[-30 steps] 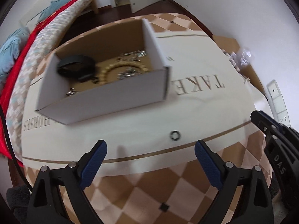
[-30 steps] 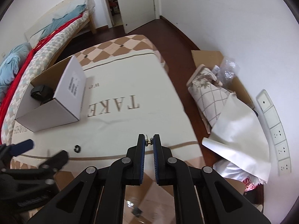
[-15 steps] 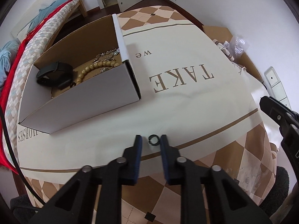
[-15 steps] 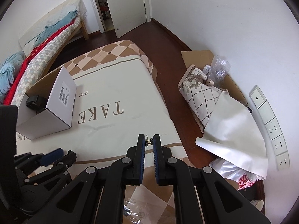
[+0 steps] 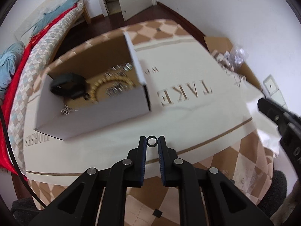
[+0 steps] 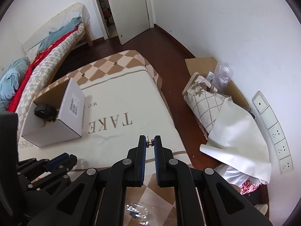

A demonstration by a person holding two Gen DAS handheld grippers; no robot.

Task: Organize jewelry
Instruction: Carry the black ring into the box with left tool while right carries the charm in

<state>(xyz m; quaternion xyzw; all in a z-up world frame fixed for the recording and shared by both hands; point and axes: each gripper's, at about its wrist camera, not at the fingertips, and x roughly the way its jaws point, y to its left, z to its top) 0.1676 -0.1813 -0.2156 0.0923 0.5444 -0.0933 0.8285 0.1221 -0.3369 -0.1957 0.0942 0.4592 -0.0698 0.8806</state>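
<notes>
Jewelry is sitting in two places: pinched in the grippers up close, and lying in the box farther off. Nearest, the left gripper [image 5: 152, 141] is clamping a small black ring [image 5: 152, 141] between its fingertips, holding it above the cream cloth [image 5: 188, 116] that is covering the table. The right gripper [image 6: 150, 143] is squeezing a tiny gold-coloured piece [image 6: 150, 143], too small to identify, with its fingers almost together; from the left wrist view it is showing only as a dark shape at the right edge.

Beyond the ring, the white box [image 5: 105, 111] is standing open on the cloth, just left of the printed word "TAKE". Inside it a black band [image 5: 68, 84] is lying at the left, a string of gold beads [image 5: 112, 82] is curling in the middle, and some silvery chain pieces [image 5: 120, 68], blurred, are lying toward the back.

Farther off, a bed [image 6: 47, 56] with red and blue bedding is running along the left wall, and a white door [image 6: 129, 7] is standing ajar at the back. On the floor to the right, a brown carton [image 6: 205, 64] with rolled fabric is leaning by the wall.
</notes>
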